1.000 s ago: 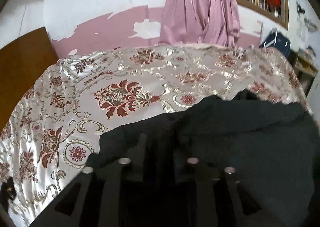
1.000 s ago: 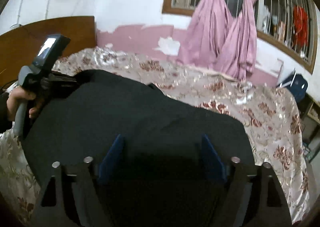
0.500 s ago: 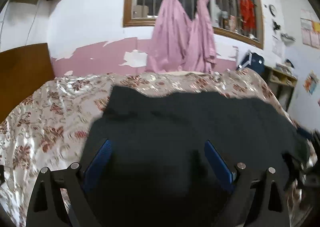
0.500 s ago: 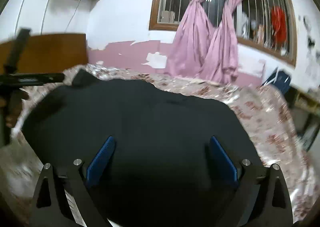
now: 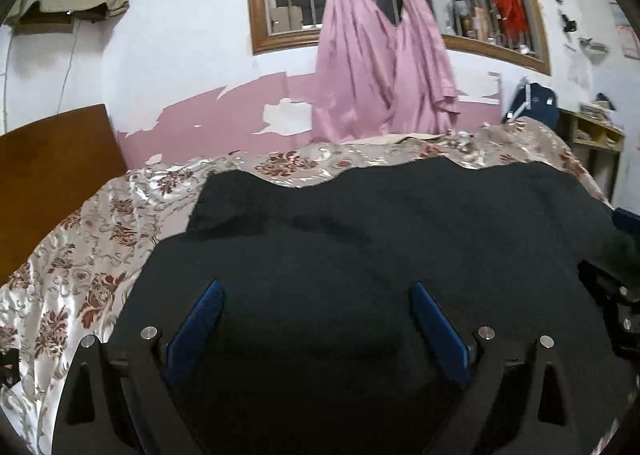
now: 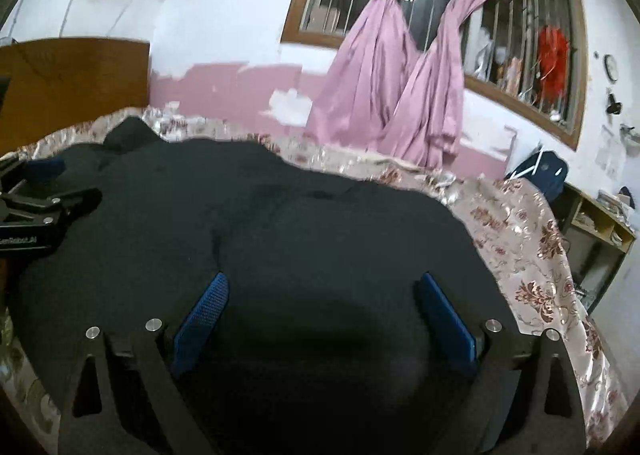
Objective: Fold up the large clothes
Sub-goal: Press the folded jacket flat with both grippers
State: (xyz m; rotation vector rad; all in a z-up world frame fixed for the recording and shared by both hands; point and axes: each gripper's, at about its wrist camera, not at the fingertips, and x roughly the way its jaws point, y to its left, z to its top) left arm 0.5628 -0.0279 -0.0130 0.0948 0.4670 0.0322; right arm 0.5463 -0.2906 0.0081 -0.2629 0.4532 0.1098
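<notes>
Now both grippers stand wide apart in the jaws and hold nothing. The left gripper (image 5: 314,291) and the right gripper (image 6: 322,283) each hover over the black garment (image 5: 380,239), their blue pads clear of the cloth on either side. The left one's jaws have just been opening, with only flat fabric beneath them, none pinched; the right one's stand just as wide.

The garment lies spread on the bed (image 5: 80,255), across its floral cover, and reaches nearly to the far edge below the pink curtains (image 5: 380,55). Its far edge runs wavy, with a raised bump at the far left corner, so it seems laid over but not smoothed. In the right wrist view the left gripper shows at the left border, over the garment's left side; the two work opposite ends of the same piece.

The step in hand looks like setting up for the next fold. To do it well, flatten that wavy far edge first, then bring each gripper down on a matching corner or hem, so both ends lift evenly. Pinch only one layer's worth where a single layer is wanted; the dark cloth hides its own creases, so go by the outline against the pale cover.
</notes>
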